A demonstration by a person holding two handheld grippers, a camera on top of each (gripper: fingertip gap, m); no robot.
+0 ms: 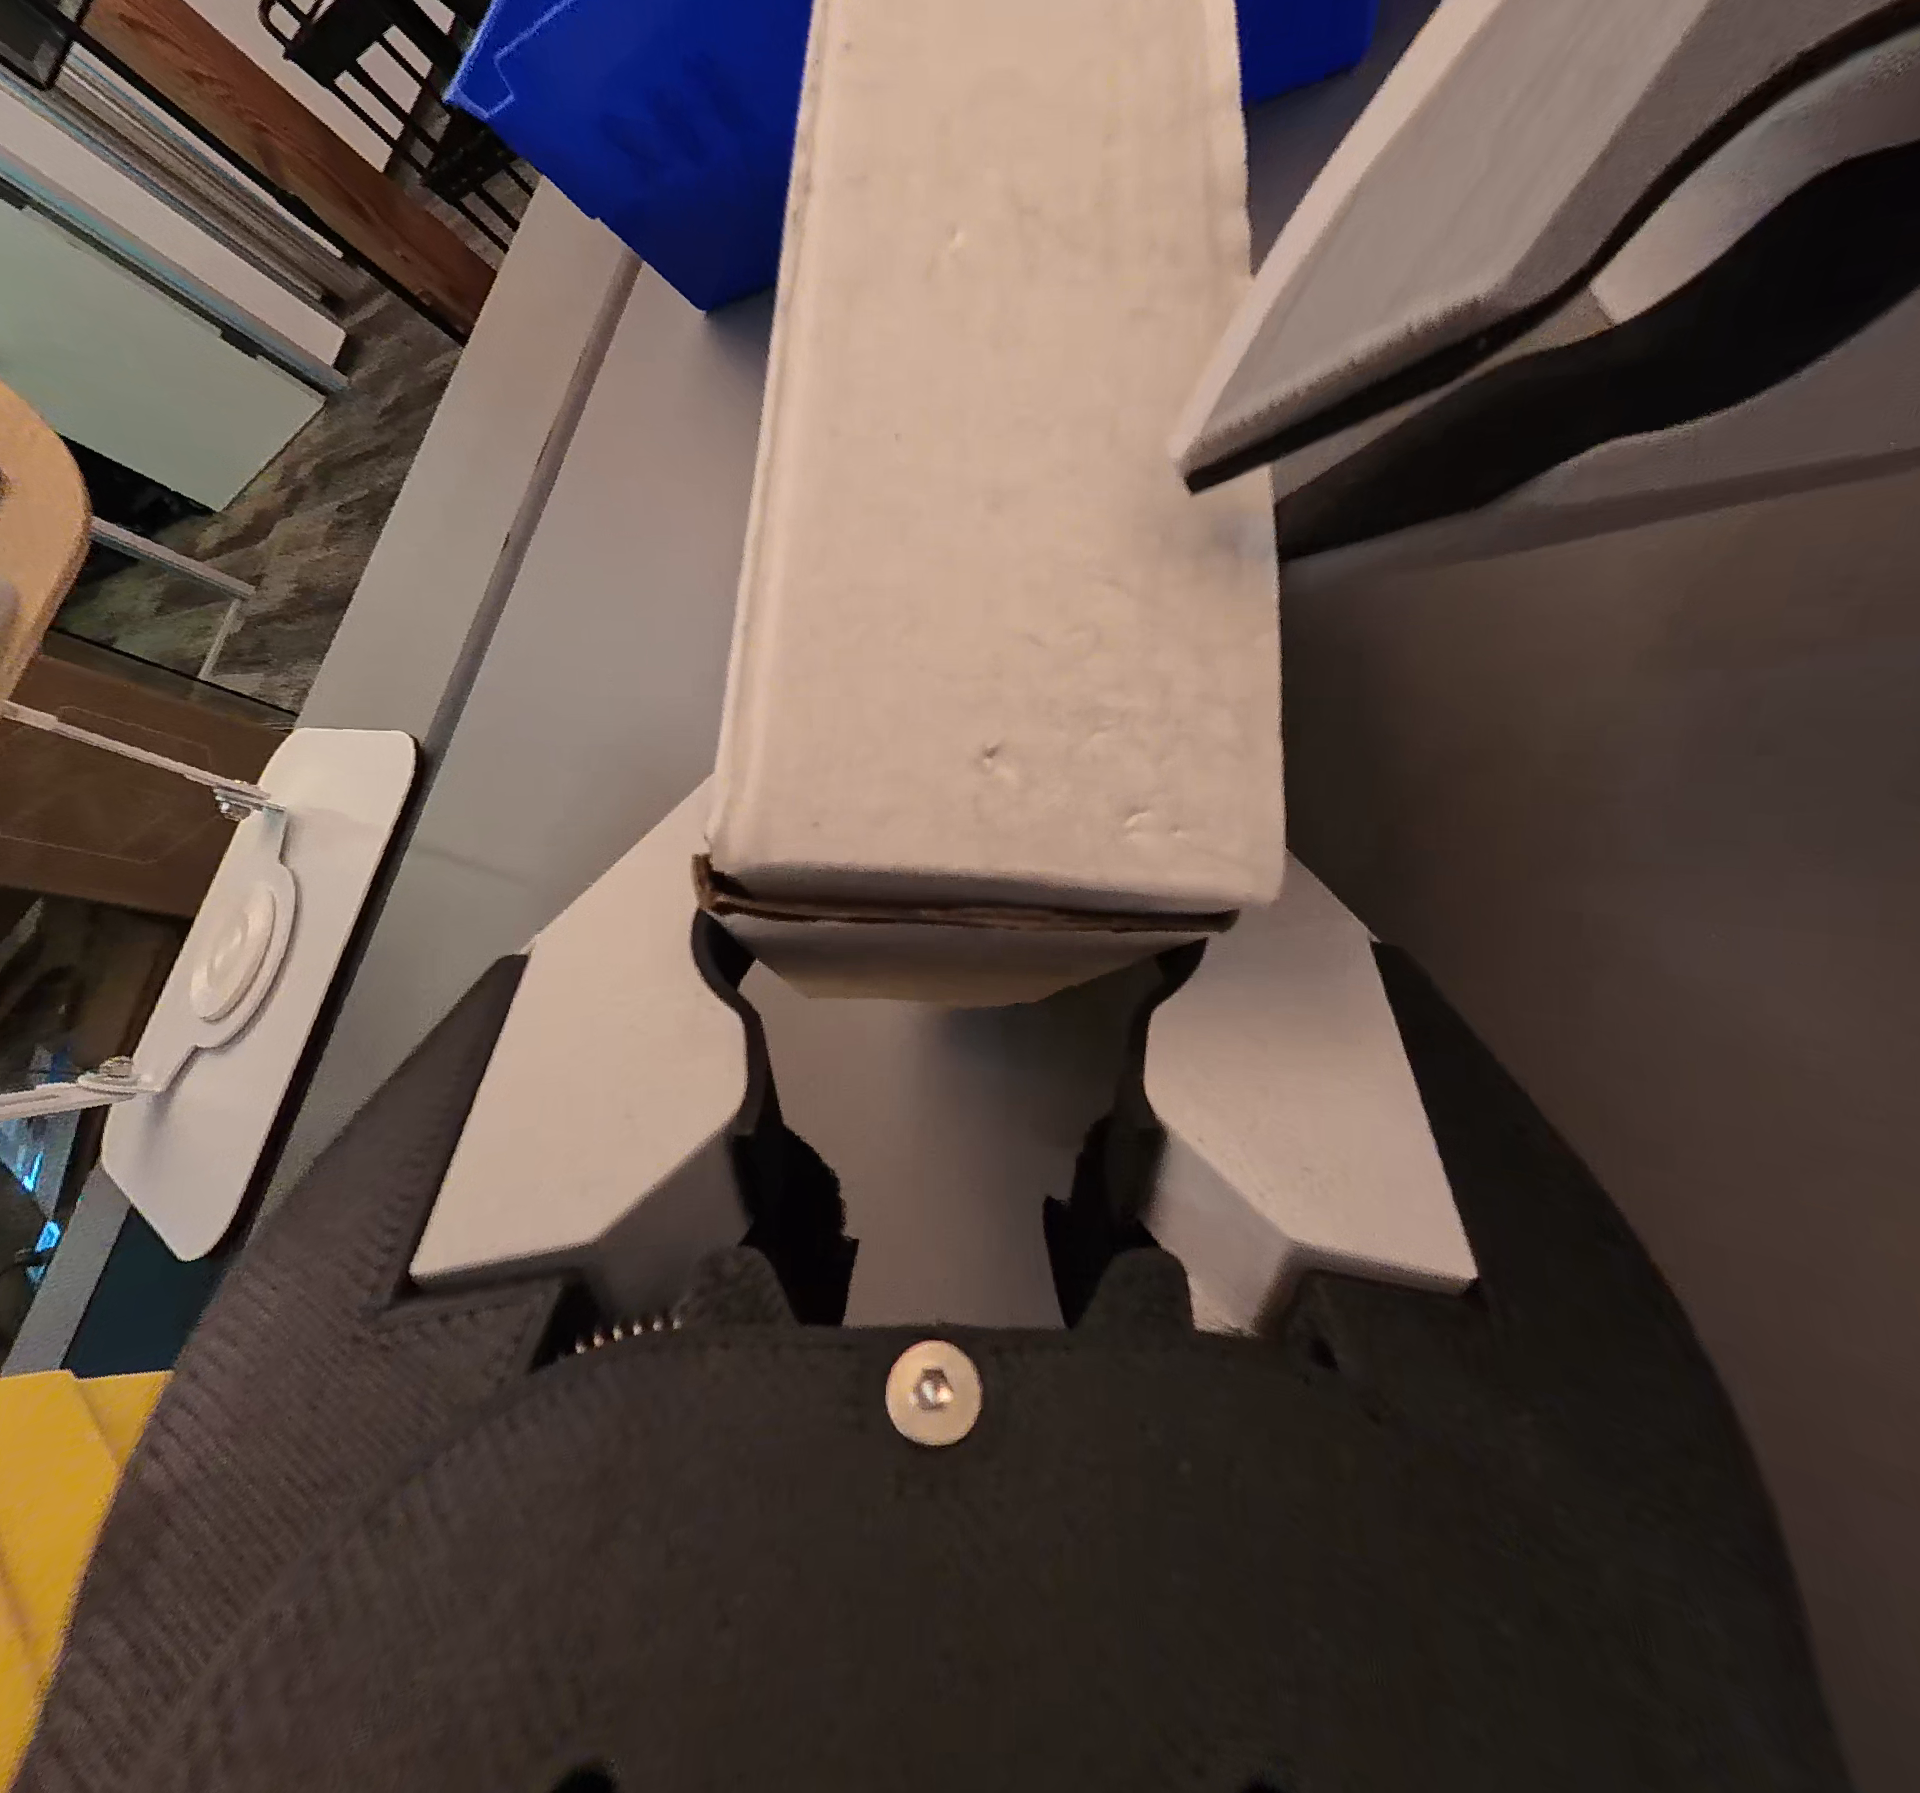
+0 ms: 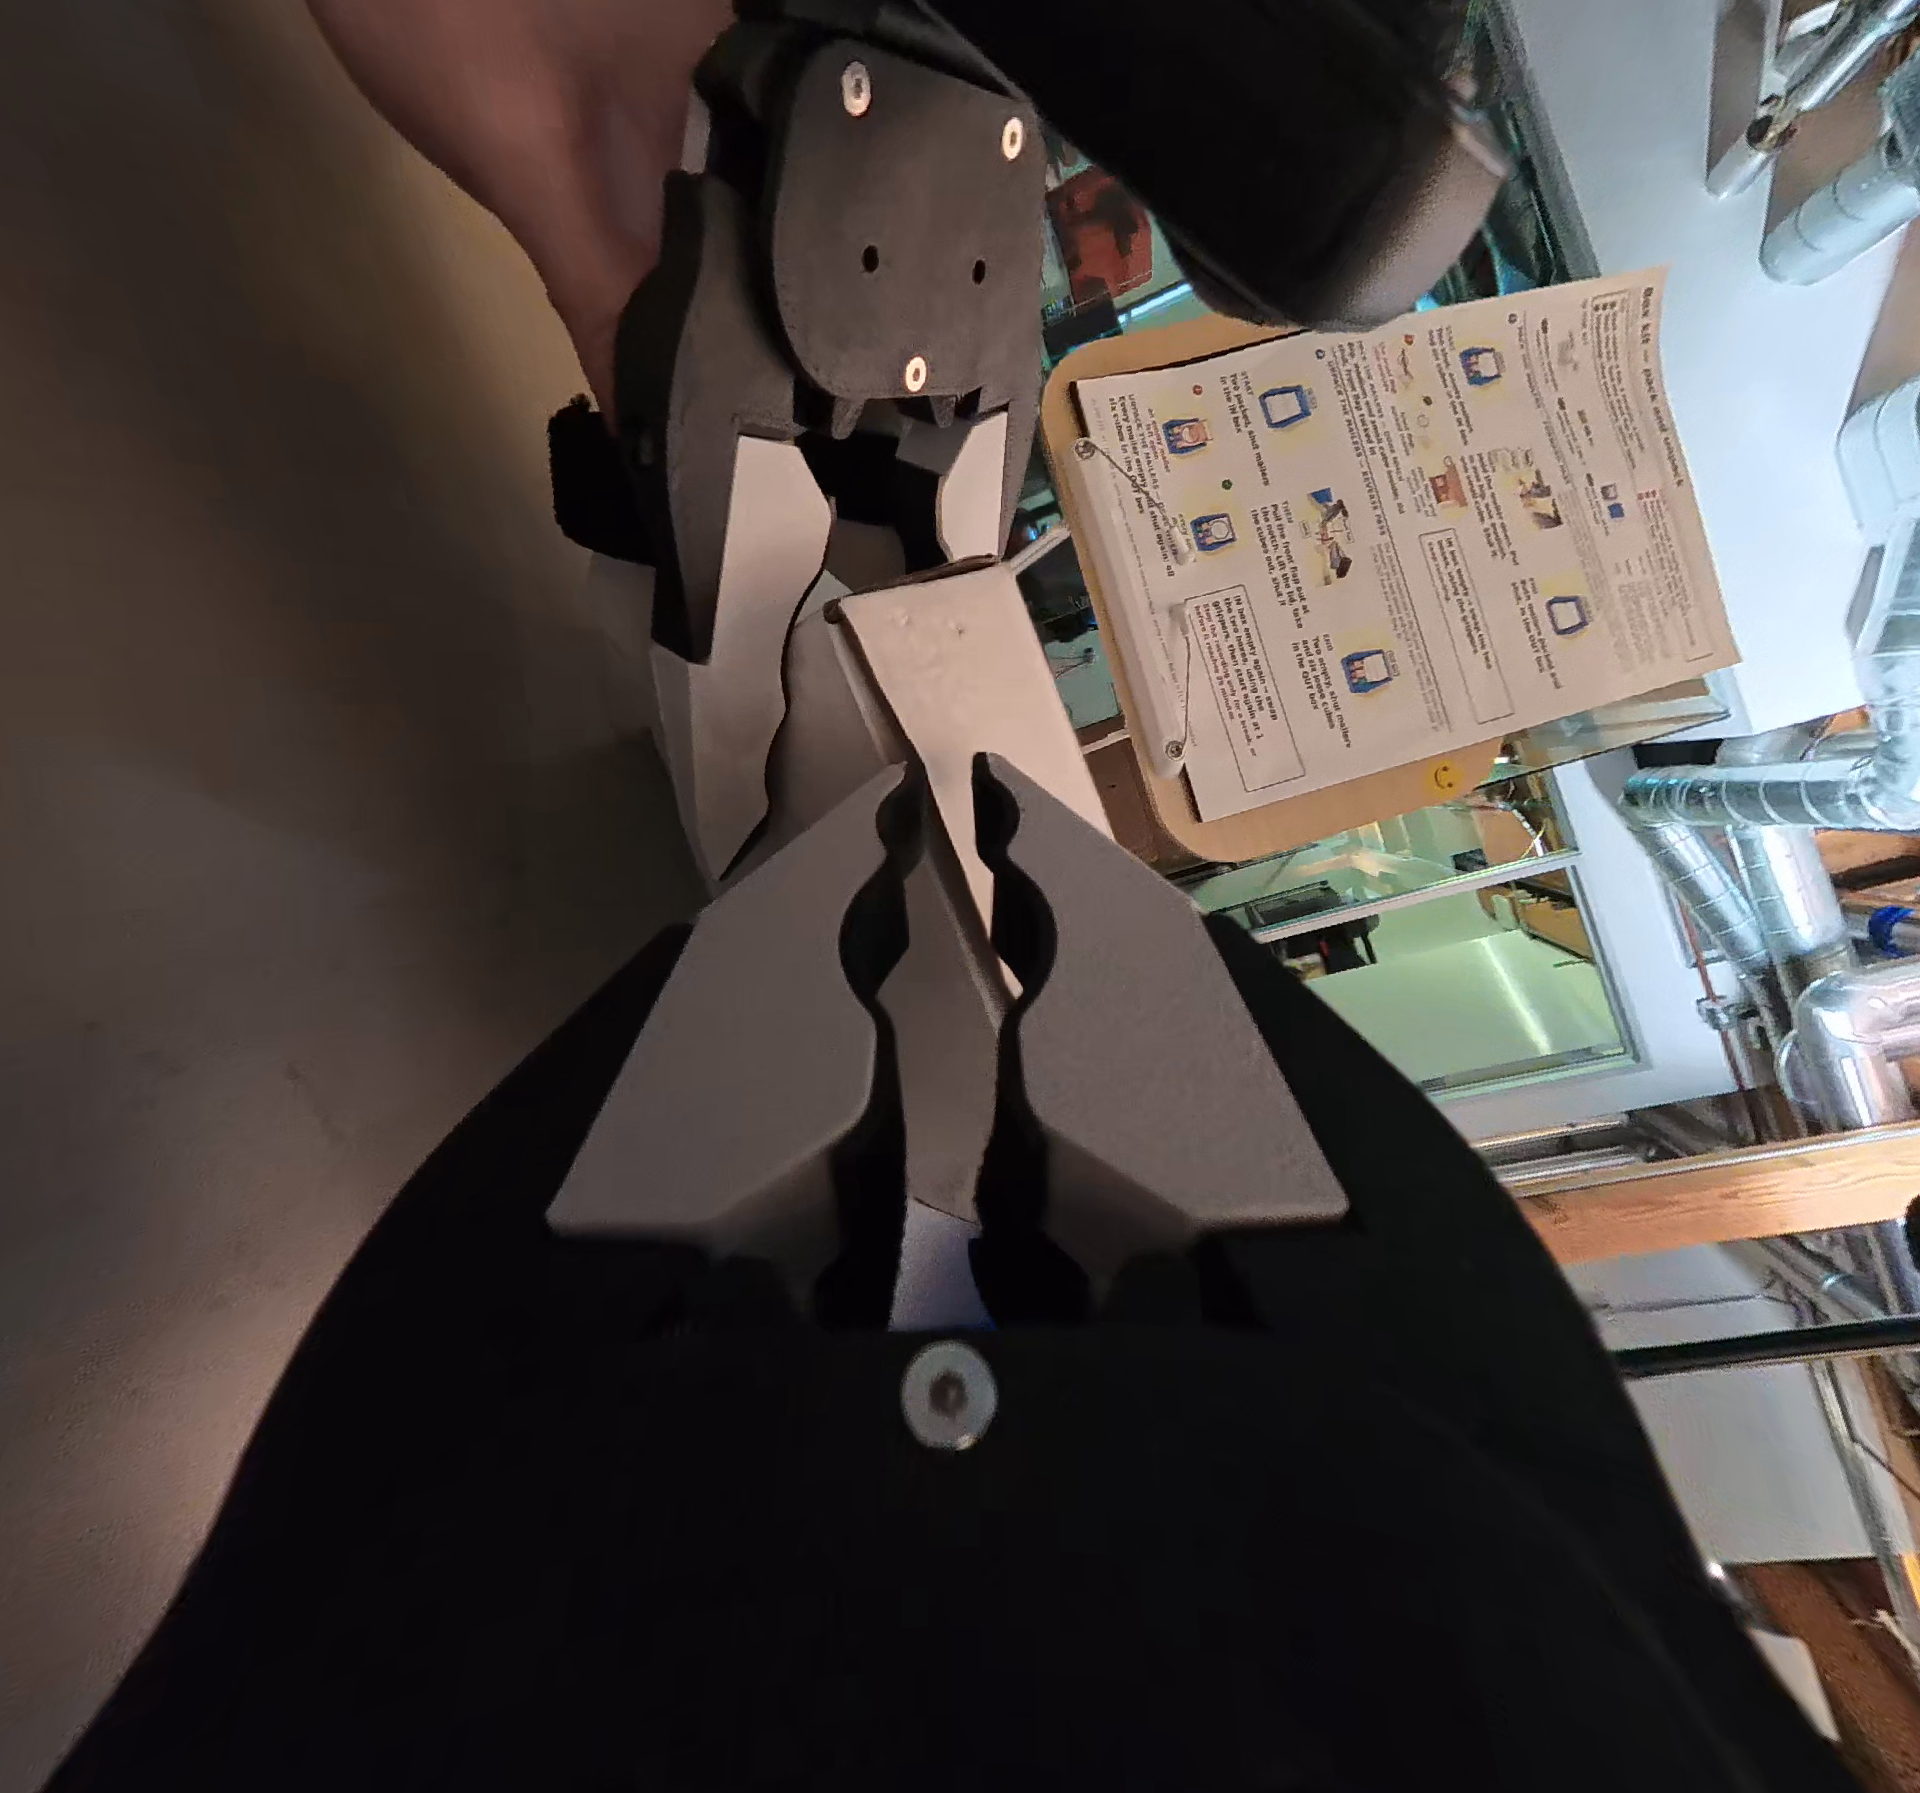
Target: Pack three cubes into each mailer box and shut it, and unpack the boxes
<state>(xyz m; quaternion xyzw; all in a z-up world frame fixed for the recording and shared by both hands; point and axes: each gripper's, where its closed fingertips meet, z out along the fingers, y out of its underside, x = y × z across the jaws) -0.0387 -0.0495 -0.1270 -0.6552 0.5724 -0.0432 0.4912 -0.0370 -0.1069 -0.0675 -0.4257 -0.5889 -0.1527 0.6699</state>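
A white mailer box (image 1: 1008, 393) is shut and seen edge-on, running forward from my left gripper (image 1: 982, 922). The left gripper's two white fingers clamp its near end from both sides. My right gripper (image 2: 945, 772) is nearly closed on a thin edge of the same box (image 2: 935, 663) at its other end. In the left wrist view one finger (image 1: 1455, 216) of the right gripper reaches in from the upper right beside the box. The left gripper (image 2: 883, 538) and the hand (image 2: 520, 133) holding it show beyond the box. No cubes are in view.
A blue bin (image 1: 644, 81) stands behind the box on the grey table (image 1: 1558, 808). A yellow bin (image 1: 52, 1535) is at the lower left corner. A white base plate (image 1: 260, 974) sits at the table's left edge. An instruction sheet (image 2: 1403, 538) hangs on a board.
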